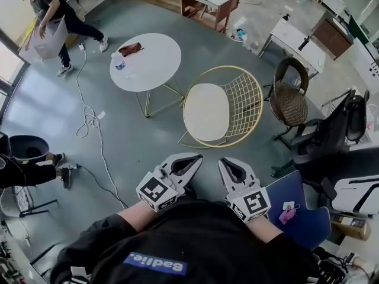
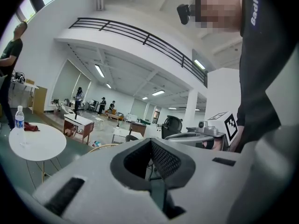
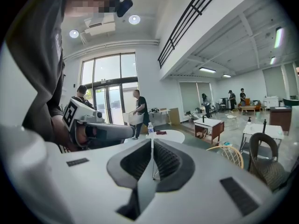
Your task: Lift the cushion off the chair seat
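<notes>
Currently, left gripper (image 1: 187,162) and right gripper (image 1: 230,168) are hanging pinched shut, empty, short of the cushion (image 1: 205,112); spread jaws before approaching its near rim on the chair (image 1: 246,96).

Count in view: one wire chair (image 1: 246,99), one cushion (image 1: 206,111), one round table (image 1: 151,64), one water bottle (image 1: 118,61), one wicker chair (image 1: 289,102), plus my two tools, left gripper (image 1: 190,158) and right gripper (image 1: 228,162).

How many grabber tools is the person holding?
2. The white-and-grey left gripper is in the left hand, low in the head view; the white-and-grey right gripper sits beside it in the right hand. Both point toward the gold wire chair. No others show.
</notes>
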Motion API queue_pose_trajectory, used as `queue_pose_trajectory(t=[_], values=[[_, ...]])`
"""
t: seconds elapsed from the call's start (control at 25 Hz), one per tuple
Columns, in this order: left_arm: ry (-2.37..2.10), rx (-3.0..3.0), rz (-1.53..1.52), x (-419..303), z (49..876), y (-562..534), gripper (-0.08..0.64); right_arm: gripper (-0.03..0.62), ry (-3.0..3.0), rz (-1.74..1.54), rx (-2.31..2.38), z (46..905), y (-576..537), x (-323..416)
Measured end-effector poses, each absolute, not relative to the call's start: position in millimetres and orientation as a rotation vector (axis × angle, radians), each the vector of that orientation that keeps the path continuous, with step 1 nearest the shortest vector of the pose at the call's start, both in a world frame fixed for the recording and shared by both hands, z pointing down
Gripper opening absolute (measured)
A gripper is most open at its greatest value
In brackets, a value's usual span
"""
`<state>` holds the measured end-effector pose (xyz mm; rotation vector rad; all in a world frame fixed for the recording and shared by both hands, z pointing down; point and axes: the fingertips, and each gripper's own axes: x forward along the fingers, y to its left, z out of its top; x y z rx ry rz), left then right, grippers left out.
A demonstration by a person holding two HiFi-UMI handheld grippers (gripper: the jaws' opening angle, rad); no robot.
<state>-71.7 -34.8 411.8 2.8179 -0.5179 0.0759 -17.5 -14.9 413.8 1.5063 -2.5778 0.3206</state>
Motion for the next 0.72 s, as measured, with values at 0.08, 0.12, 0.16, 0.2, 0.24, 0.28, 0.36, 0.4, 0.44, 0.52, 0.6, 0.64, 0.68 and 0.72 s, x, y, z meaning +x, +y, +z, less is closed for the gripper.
queue_pose_trajectory(t=[0.08, 0.12, 0.16, 0.2, 0.24, 0.28, 0.36, 0.4, 0.44, 0.52, 0.6, 0.64, 0.68, 0.72], values=[[-0.52, 2.801, 0.079, -77.1, 416.7, -52.9, 0.015, 0.034, -2.569, 0.314, 1.517, 413.6, -31.0, -19.0], [-0.524, 2.789, 0.08, -78.1, 419.2, -59.7, 0.015, 0.034, -2.564, 0.317, 1.52, 414.5, -36.8, -18.2], [-0.53, 2.78, 0.079, -77.9, 421.8, -66.1, 0.015, 0.035, -2.561, 0.319, 1.521, 415.7, -42.3, -16.4], [-0.537, 2.771, 0.077, -76.7, 424.5, -72.1, 0.015, 0.035, -2.562, 0.317, 1.519, 417.0, -47.9, -14.0], [-0.545, 2.764, 0.075, -74.9, 427.4, -77.8, 0.015, 0.035, -2.565, 0.314, 1.516, 418.3, -53.4, -11.4], [-0.555, 2.757, 0.074, -72.8, 430.3, -82.6, 0.015, 0.035, -2.571, 0.313, 1.51, 419.7, -58.6, -8.9], [-0.579, 2.739, 0.073, -69.1, 437.1, -89.6, 0.015, 0.035, -2.583, 0.317, 1.489, 423.8, -66.9, -5.2], [-0.595, 2.725, 0.071, -67.1, 441.1, -92.6, 0.015, 0.034, -2.59, 0.32, 1.477, 426.5, -70.5, -3.1], [-0.613, 2.709, 0.065, -64.4, 445.0, -96.0, 0.015, 0.035, -2.595, 0.322, 1.465, 429.4, -74.4, -0.2], [-0.647, 2.686, 0.046, -57.7, 451.7, -104.2, 0.015, 0.035, -2.604, 0.324, 1.444, 435.5, -82.3, 7.9], [-0.676, 2.668, 0.039, -52.1, 460.1, -112.6, 0.015, 0.035, -2.61, 0.337, 1.425, 442.7, -88.8, 16.2], [-0.691, 2.656, 0.046, -49.9, 465.1, -117.8, 0.015, 0.034, -2.612, 0.345, 1.416, 446.8, -92.0, 20.0], [-0.705, 2.642, 0.058, -48.2, 471.5, -123.6, 0.015, 0.035, -2.611, 0.353, 1.408, 451.3, -95.5, 23.7], [-0.716, 2.626, 0.072, -46.7, 479.9, -130.0, 0.015, 0.035, -2.609, 0.358, 1.4, 456.2, -99.4, 27.2]])
